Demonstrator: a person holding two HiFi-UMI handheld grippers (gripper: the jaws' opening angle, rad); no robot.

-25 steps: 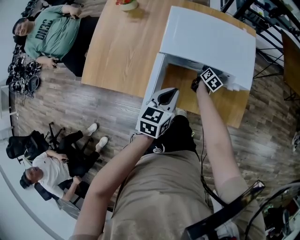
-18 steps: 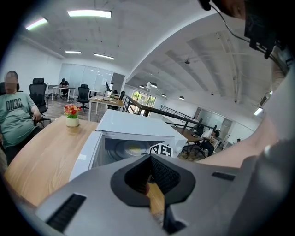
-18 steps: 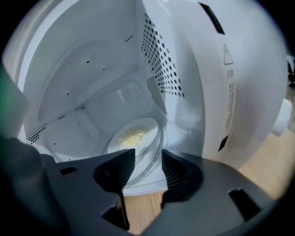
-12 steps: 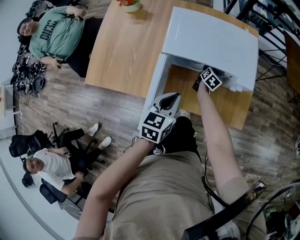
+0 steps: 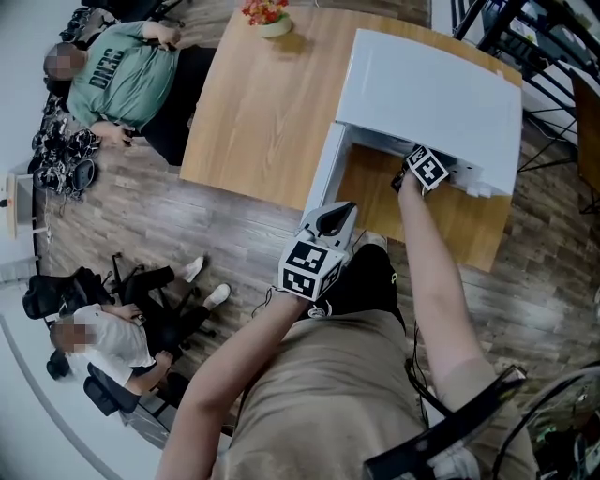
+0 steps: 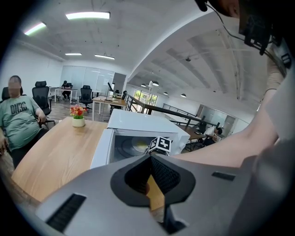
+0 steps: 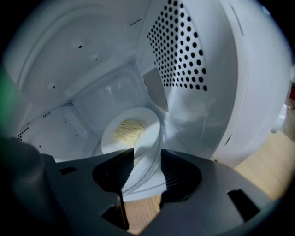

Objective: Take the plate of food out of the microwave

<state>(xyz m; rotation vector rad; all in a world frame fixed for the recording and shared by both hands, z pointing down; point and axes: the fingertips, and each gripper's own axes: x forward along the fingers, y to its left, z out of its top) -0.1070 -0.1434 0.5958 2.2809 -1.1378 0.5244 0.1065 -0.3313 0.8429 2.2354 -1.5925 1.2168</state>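
Observation:
A white microwave (image 5: 431,84) stands open on the wooden table. Inside it, a white plate (image 7: 131,131) with pale noodles rests on the turntable. It also shows as a plate (image 6: 138,146) in the left gripper view. My right gripper (image 7: 146,166) reaches into the cavity. Its jaws stand apart with the plate's near rim between them, and no firm pinch shows. From the head view only the right gripper's marker cube (image 5: 427,169) shows at the opening. My left gripper (image 5: 336,211) hangs in front of the table, shut and empty.
The microwave door (image 5: 323,173) is swung open to the left. A small flower pot (image 5: 265,14) sits at the table's (image 5: 262,103) far end. One person sits beside the table (image 5: 122,75), another on an office chair on the floor (image 5: 103,337).
The head view has drifted a little, sliding the scene up and right. Both grippers hold much the same places; the right one stays at the microwave opening.

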